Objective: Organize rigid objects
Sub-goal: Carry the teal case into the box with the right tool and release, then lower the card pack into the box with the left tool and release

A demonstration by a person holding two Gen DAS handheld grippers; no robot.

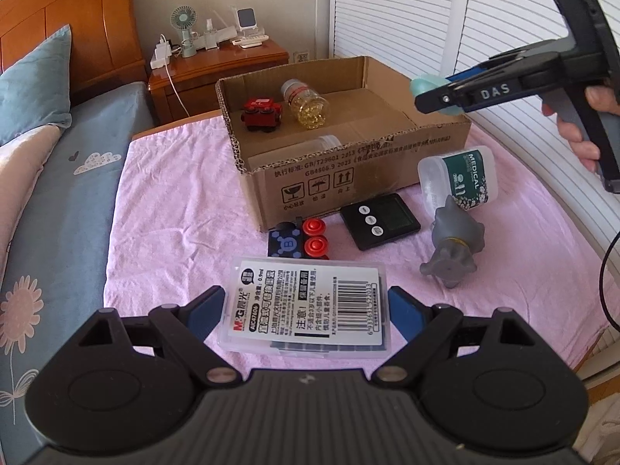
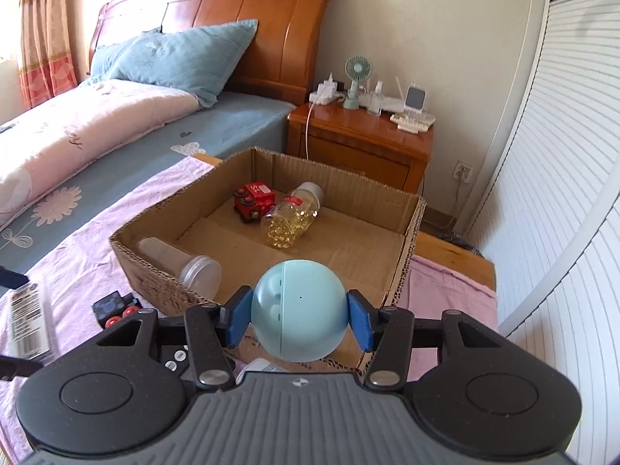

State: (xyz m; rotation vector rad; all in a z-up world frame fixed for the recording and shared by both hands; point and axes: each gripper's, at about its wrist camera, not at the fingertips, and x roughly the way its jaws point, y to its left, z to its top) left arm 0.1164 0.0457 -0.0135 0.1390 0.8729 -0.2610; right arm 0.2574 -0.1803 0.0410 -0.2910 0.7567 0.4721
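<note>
Two tools are in use. The left tool [image 1: 306, 310] grips one flat clear case [image 1: 310, 310] with a barcode label, its blue pads against the case's two sides at lower centre of the left wrist view. The right tool [image 2: 300, 319] is clamped on one pale blue ball [image 2: 298, 310], seen at centre of the right wrist view in front of the cardboard box [image 2: 410, 224]; in the left wrist view the same tool enters from the upper right, held by a hand [image 1: 589, 124] cut off by the frame edge. The box holds three items: one red toy vehicle [image 2: 254, 199], one bottle of yellow capsules [image 2: 290, 217] lying on its side, and one clear jar [image 2: 186, 263] against the near wall. In the left wrist view the jar is mostly hidden behind the box wall. Only the left wrist view shows the white medical bottle [image 1: 461, 180] and grey animal figure [image 1: 455, 242] on the pink-covered surface [image 1: 174, 213]. The black timer [image 1: 381, 223] is largely hidden under the tool in the right wrist view, and the black toy with two red wheels [image 1: 298, 242] is partly cut off there.
</note>
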